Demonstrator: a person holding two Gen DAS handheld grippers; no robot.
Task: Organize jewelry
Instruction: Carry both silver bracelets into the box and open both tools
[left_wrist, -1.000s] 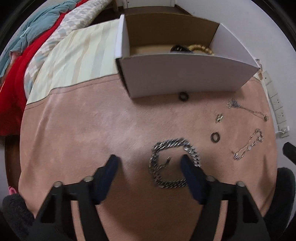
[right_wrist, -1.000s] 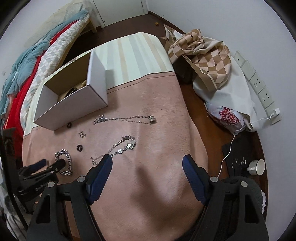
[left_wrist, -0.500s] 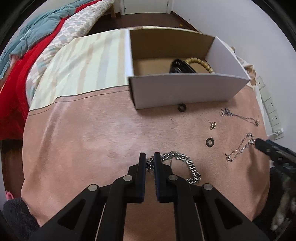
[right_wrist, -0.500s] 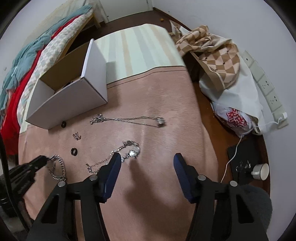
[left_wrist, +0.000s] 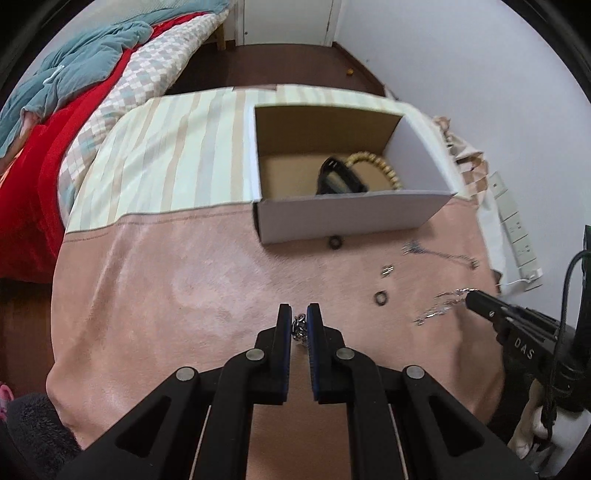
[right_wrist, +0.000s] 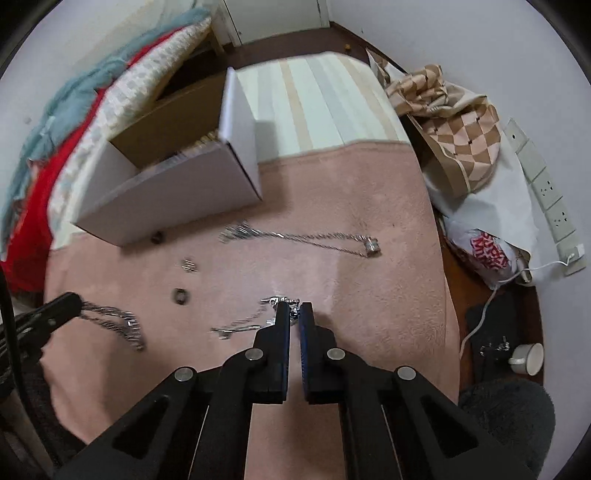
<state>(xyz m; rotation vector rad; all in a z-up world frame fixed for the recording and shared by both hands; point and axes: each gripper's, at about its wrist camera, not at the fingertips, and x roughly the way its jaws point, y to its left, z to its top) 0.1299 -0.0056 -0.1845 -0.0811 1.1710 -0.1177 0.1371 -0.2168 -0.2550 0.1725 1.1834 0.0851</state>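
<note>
My left gripper (left_wrist: 299, 319) is shut on the thick silver chain bracelet (left_wrist: 300, 329), which hangs from it above the pink cloth; the bracelet shows in the right wrist view (right_wrist: 114, 321). My right gripper (right_wrist: 294, 314) is shut on a thin silver charm bracelet (right_wrist: 243, 321) low over the cloth; it also shows in the left wrist view (left_wrist: 441, 306). A white cardboard box (left_wrist: 351, 218) stands further back and holds a gold bead bracelet (left_wrist: 380, 166) and a black item (left_wrist: 338, 177).
On the pink cloth lie a long thin necklace (right_wrist: 306, 238), two dark rings (left_wrist: 335, 242) (left_wrist: 380, 297) and a small earring (left_wrist: 387, 270). A checked bag (right_wrist: 454, 129) and a power strip (right_wrist: 546, 199) lie to the right. Bedding (left_wrist: 55, 110) lies to the left.
My left gripper closed on the chain bracelet and lifted it. My right gripper moved forward and closed on the charm bracelet.
</note>
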